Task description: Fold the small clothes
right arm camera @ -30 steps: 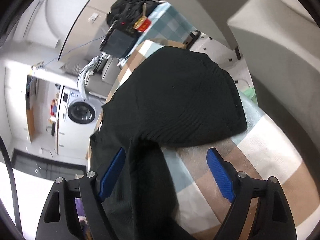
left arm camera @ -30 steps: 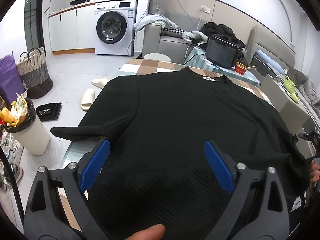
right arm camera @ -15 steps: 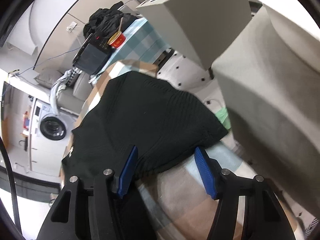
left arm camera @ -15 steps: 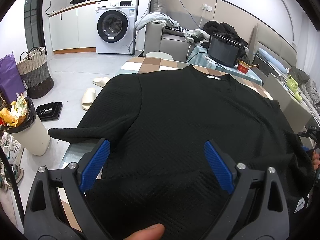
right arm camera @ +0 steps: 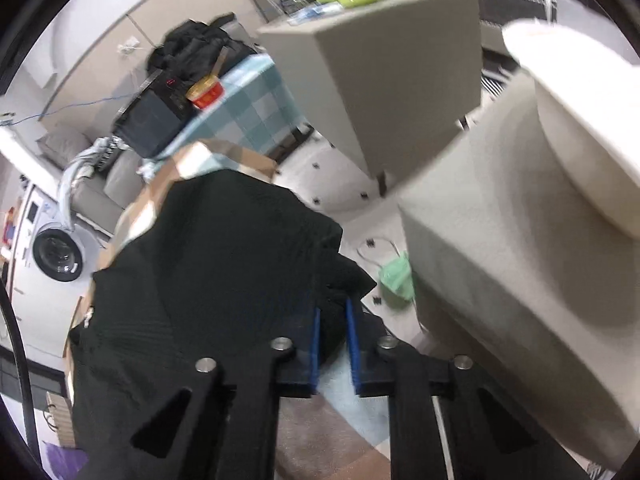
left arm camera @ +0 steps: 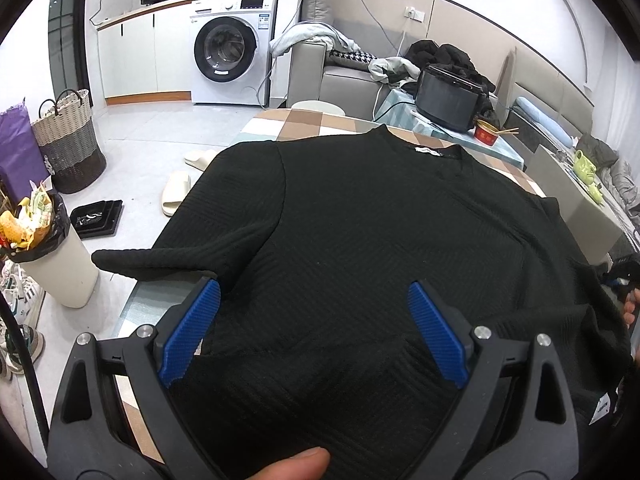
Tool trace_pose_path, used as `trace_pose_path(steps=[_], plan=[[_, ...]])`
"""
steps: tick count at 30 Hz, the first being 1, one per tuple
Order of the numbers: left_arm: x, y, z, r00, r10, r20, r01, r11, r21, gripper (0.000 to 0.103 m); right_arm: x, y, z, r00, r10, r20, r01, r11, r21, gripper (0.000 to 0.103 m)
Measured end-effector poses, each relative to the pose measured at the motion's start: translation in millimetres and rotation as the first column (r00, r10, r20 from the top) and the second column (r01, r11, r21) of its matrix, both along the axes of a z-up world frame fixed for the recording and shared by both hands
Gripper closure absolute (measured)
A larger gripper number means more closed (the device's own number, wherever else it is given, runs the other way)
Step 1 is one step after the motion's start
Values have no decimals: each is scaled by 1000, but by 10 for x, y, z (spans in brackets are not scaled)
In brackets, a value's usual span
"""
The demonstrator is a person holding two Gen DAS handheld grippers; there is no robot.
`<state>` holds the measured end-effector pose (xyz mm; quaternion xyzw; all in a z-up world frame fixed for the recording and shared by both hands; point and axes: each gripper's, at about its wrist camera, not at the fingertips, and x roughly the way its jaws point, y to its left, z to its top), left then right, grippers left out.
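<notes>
The right gripper (right arm camera: 332, 312) has just closed, pinching the black sweater's (left arm camera: 360, 240) sleeve; the left gripper (left arm camera: 314, 312) gapes wide above the hem.

I count one black sweater (left arm camera: 360, 248) on the checked table (left arm camera: 304, 124). Left of that table I see two slippers (left arm camera: 176, 196), one woven basket (left arm camera: 68, 140), one bin (left arm camera: 60, 264). Beyond it: one washing machine (left arm camera: 228, 52), one red bowl (left arm camera: 488, 134).

Checked-cloth table (left arm camera: 304, 120), black sweater (left arm camera: 360, 240) spread flat across it
</notes>
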<state>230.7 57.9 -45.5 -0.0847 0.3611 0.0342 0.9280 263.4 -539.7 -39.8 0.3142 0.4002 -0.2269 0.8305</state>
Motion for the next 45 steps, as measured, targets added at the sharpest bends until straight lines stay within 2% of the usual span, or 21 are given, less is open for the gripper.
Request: trace_pose_path(steps=[2,4,5,7,8,9,10,12,13,15,16,17,21,24,26,28,31,35,39,42,45], plan=[[-27,-11,2,1000,0,4,0,1000,4,9,-8,55,177,996,26,90,-23,999,-31,95],[-78,1,14,1000,2,6,-2,1000,6,9,11,144,390,965,105,241,-104,994,-19,95],[-85,2,18,1000,3,8,-3,1000,3,9,29,229,503,915,177,363,-194,981,10,95],[-103,-7,39,1000,4,10,-4,1000,3,9,92,481,673,819,326,472,-355,935,-31,95],[-115,-11,48,1000,6,11,-6,1000,9,9,133,666,746,766,422,485,-442,893,-79,95],[-138,-11,61,1000,8,13,-8,1000,16,9,217,949,781,686,572,450,-589,800,-119,95],[-150,-26,72,1000,10,16,-10,1000,22,9,271,1169,761,625,671,399,-685,717,-133,95],[-191,-27,89,1000,12,19,-13,1000,27,9,305,1559,626,542,800,258,-791,589,-164,95],[-208,-23,94,1000,15,17,-15,999,29,9,314,1666,549,530,825,197,-812,560,-162,90],[-242,-5,97,1000,22,14,-23,999,31,9,344,1752,365,538,836,109,-830,548,-102,72],[-258,8,94,1000,27,10,-27,999,31,9,333,1732,312,550,829,102,-827,558,-75,57],[-268,21,87,999,33,3,-33,999,29,9,322,1698,282,568,817,100,-816,575,-63,55],[-286,70,96,999,40,-3,-39,999,16,9,331,1508,233,646,761,59,-760,649,-48,55],[-281,143,99,998,65,-10,-65,998,18,7,363,1509,26,649,756,-87,-761,647,-49,55],[-261,203,94,996,89,-23,-89,996,6,7,381,1521,-16,658,744,-115,-752,656,-55,55],[-302,279,91,994,109,-28,-109,994,-2,6,299,1573,91,675,729,-113,-738,663,-129,55],[-338,320,76,992,123,-34,-123,992,3,6,197,1761,309,637,768,-70,-762,614,-206,55],[-341,279,61,993,115,-36,-115,993,6,6,255,2013,374,603,797,-31,-789,590,-171,55],[-303,175,64,995,95,-30,-95,996,-3,6,461,2127,180,638,768,-59,-768,629,-121,55],[-301,109,47,996,82,-36,-82,997,11,6,588,2208,87,644,763,-56,-765,642,-59,55],[-303,80,18,996,74,-40,-73,997,17,6,629,2248,45,641,765,-58,-767,639,-56,55]])
